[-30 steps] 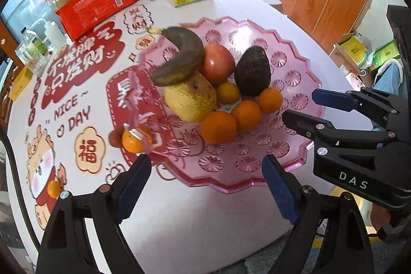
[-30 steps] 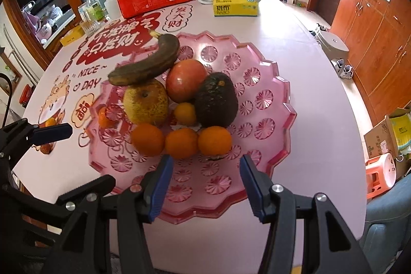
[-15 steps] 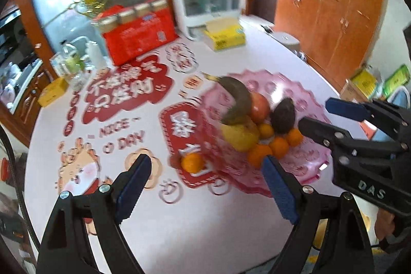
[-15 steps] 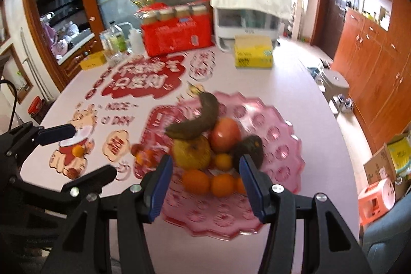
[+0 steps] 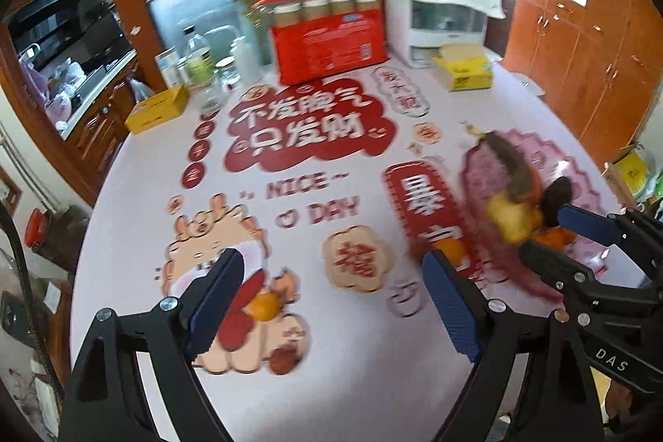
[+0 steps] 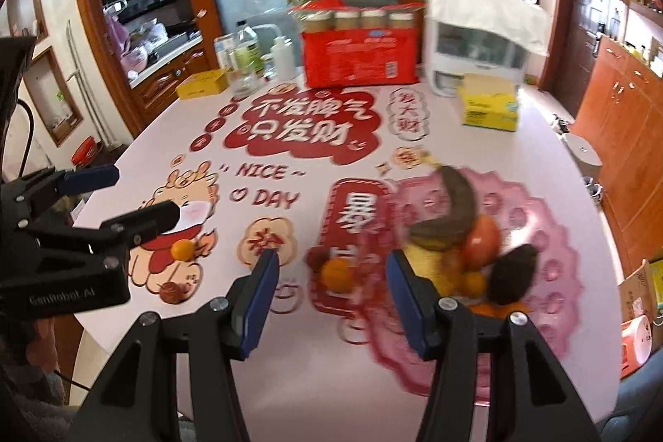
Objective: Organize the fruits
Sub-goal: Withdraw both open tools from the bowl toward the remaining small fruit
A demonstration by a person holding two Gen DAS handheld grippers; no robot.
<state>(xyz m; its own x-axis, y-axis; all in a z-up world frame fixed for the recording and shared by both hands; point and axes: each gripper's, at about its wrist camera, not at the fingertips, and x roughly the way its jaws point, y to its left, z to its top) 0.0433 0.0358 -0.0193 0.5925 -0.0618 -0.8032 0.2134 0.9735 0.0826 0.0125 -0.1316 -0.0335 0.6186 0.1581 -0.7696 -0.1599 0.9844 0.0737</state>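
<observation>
Far ahead of the gripper, at the table's back edge, a red carton (image 6: 359,59) topped with jars stands beside a white appliance (image 6: 476,54) under a cloth. A yellow tissue box (image 6: 489,106) lies in front of the appliance; clear bottles (image 6: 246,54) and a flat yellow box (image 6: 202,83) sit ahead-left.

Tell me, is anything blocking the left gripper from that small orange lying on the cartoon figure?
Nothing visible does. The left gripper is open and empty, the orange lies alone on the bare table, and only open tabletop shows between them.
</observation>
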